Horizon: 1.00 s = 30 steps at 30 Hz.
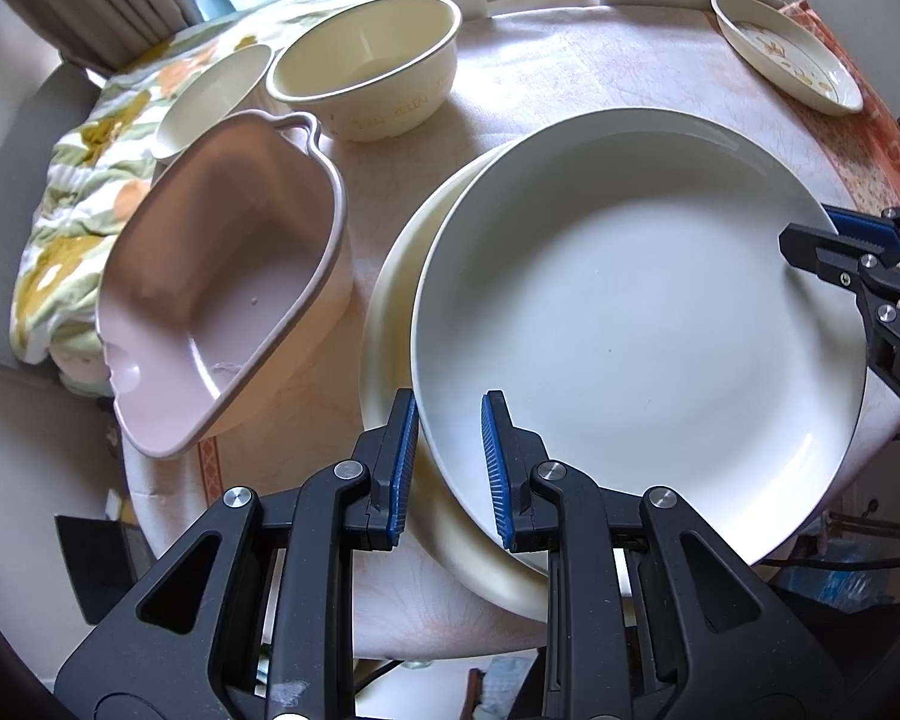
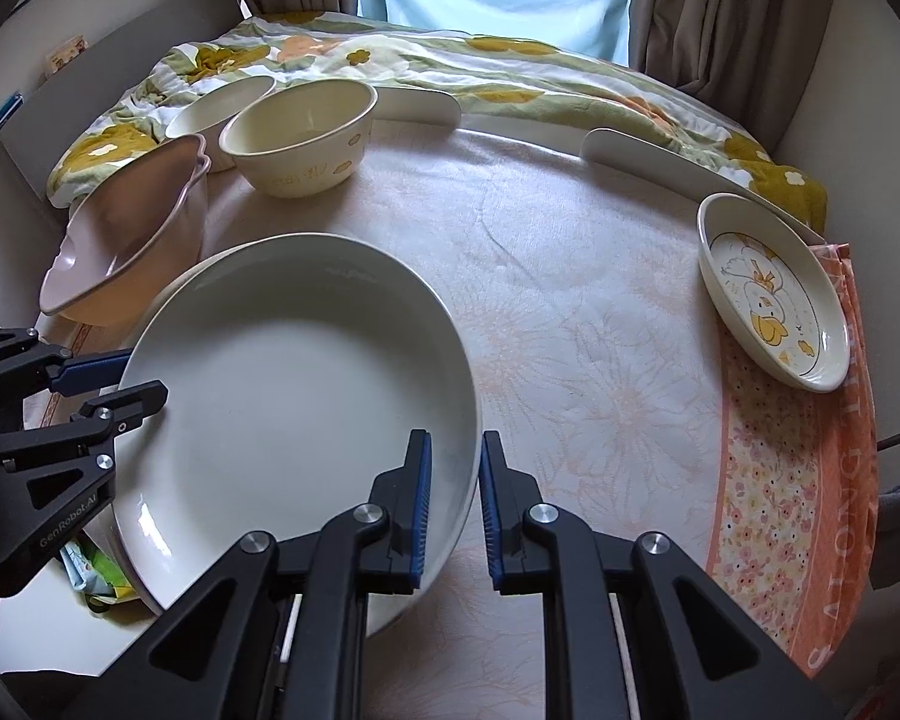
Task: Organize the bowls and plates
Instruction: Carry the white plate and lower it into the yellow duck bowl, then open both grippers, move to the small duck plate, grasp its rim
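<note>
The large round white ceramic plate [image 1: 636, 330] is held at opposite rims by both claws, above and partly overlapping a cream-coloured round plate [image 1: 390, 324] that lies on the worktop [image 2: 570, 312], which is covered with a pale floral cloth. The left claw [image 1: 449, 468] is clenched on the near-left rim of the white plate, with one blue ribbed pad on the underside and the other on the inner face. The right claw [image 2: 455, 510] is clenched in the same way on the opposite rim, its inner pad inside the plate and its outer pad outside. Left of the plates stands a pink heart-shaped dish [image 1: 222, 288], tilted. Behind it stand a cream round bowl with a faint printed pattern [image 2: 300, 132] and, just beside that, a smaller cream bowl [image 2: 219, 105]. At the far right edge of the worktop lies a shallow oval dish printed with a yellow duck [image 2: 771, 294], well apart from the held plate, resting partly on an orange flowered border of the cloth [image 2: 810, 480]. A flower-patterned quilt [image 2: 450, 66] lies beyond the worktop, before grey curtains [image 2: 720, 18].
</note>
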Tool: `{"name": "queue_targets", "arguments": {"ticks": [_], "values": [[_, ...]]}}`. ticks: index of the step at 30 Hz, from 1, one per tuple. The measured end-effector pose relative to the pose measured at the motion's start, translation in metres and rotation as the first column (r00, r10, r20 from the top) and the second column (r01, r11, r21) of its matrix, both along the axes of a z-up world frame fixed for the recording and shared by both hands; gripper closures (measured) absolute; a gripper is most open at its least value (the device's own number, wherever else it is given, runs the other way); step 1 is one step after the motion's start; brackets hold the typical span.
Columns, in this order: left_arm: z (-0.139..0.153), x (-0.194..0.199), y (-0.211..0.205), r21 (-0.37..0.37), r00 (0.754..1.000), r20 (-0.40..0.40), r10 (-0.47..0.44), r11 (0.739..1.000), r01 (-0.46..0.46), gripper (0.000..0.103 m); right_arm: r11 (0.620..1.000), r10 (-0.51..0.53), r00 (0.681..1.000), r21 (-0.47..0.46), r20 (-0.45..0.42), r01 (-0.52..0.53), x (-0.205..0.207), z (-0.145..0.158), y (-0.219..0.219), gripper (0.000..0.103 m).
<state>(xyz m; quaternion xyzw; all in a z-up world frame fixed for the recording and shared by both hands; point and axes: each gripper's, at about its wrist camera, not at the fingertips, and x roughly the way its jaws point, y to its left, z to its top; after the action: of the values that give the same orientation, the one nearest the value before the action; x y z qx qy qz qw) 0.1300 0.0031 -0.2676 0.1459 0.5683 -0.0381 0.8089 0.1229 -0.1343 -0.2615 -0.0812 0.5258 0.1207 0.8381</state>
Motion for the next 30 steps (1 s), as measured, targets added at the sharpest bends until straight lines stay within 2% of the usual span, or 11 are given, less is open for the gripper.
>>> {"name": "queue_targets", "arguments": {"ticks": [2,5,7,10,16,22,26,29,30], "values": [[0.000,-0.002,-0.003,0.024,1.000,0.010,-0.009,1.000,0.008,0.083,1.000,-0.003,1.000,-0.003,0.001,0.003,0.000,0.000,0.000,0.089],[0.000,-0.006,-0.011,0.122,0.997,0.059,-0.048,0.992,0.041,0.083,1.000,0.000,1.000,0.003,-0.003,0.000,-0.001,0.000,0.002,0.089],[0.000,-0.006,-0.009,0.133,0.996,0.071,-0.045,0.991,0.035,0.083,1.000,0.011,1.000,-0.006,0.005,-0.011,-0.002,0.001,0.007,0.089],[0.003,-0.003,-0.003,0.103,0.997,0.073,-0.032,0.994,0.024,0.083,1.000,0.019,1.000,-0.019,0.009,-0.019,-0.003,0.000,0.013,0.089],[0.004,-0.003,-0.001,0.088,0.997,0.078,-0.028,0.996,0.021,0.083,1.000,0.018,1.000,-0.020,0.012,-0.017,-0.002,0.000,0.011,0.089],[0.012,-0.004,0.008,0.033,0.997,0.079,0.002,0.999,-0.004,0.083,0.996,-0.037,0.999,0.081,0.024,0.035,-0.002,0.008,-0.003,0.089],[0.036,-0.004,0.016,-0.024,0.989,0.141,0.034,0.999,-0.030,0.083,0.985,-0.078,0.996,0.156,0.048,0.070,-0.002,0.019,-0.014,0.089],[0.056,-0.002,0.020,-0.065,0.981,0.188,0.050,0.997,-0.039,0.083,0.981,-0.092,0.995,0.177,0.044,0.083,0.001,0.024,-0.021,0.089],[0.063,0.000,0.021,-0.090,0.979,0.197,0.054,0.995,-0.037,0.083,0.978,-0.106,0.993,0.188,0.058,0.094,-0.001,0.028,-0.024,0.081]]}}
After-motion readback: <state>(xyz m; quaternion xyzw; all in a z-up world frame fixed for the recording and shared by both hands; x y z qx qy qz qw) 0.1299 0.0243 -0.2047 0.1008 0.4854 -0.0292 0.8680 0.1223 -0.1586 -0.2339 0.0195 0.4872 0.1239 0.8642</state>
